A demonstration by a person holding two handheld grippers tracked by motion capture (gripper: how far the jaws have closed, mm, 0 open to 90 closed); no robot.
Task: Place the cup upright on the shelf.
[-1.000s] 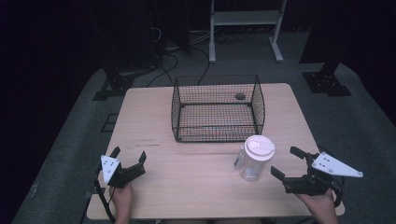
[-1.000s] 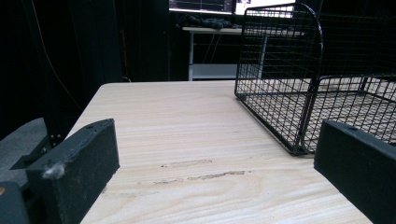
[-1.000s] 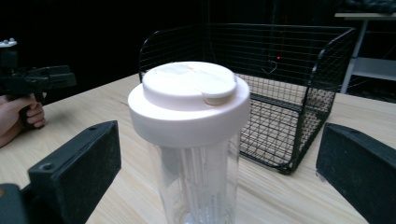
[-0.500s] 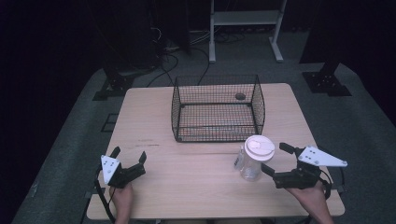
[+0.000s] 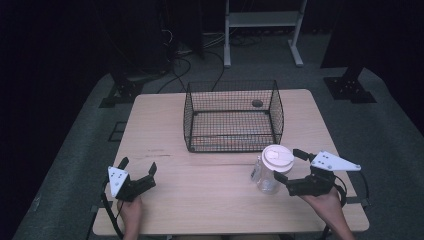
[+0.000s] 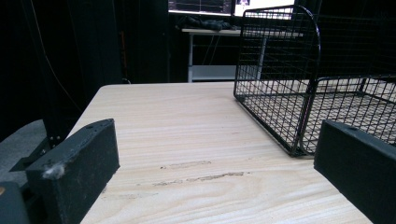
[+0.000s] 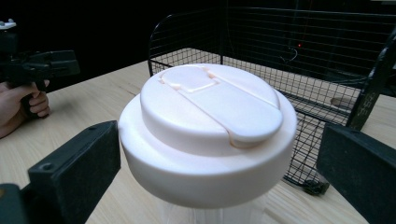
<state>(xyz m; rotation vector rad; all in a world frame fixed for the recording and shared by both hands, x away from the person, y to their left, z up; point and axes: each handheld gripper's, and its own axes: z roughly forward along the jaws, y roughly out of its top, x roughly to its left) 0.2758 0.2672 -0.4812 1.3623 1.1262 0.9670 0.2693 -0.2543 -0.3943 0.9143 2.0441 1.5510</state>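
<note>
A clear plastic jar (image 5: 268, 176) with a white flip lid (image 7: 210, 126) stands on the wooden table (image 5: 200, 200), just in front of the wire basket's near right corner. My right gripper (image 5: 286, 167) is open, its jaws standing on either side of the lid at lid height without touching it; in the right gripper view (image 7: 219, 144) there is a gap on both sides. My left gripper (image 5: 138, 164) is open near the table's front left, holding nothing; in the left gripper view (image 6: 215, 149) bare wood lies between its jaws.
A black wire basket (image 5: 232, 117) stands at the middle back of the table, with a small dark object (image 5: 257, 103) on its floor. Its near left corner (image 6: 299, 93) rises ahead of the left gripper. The left hand (image 7: 18, 105) shows far off.
My right gripper has moved left toward the jar, and its open jaws now flank the lid. The left gripper and the jar have stayed put.
</note>
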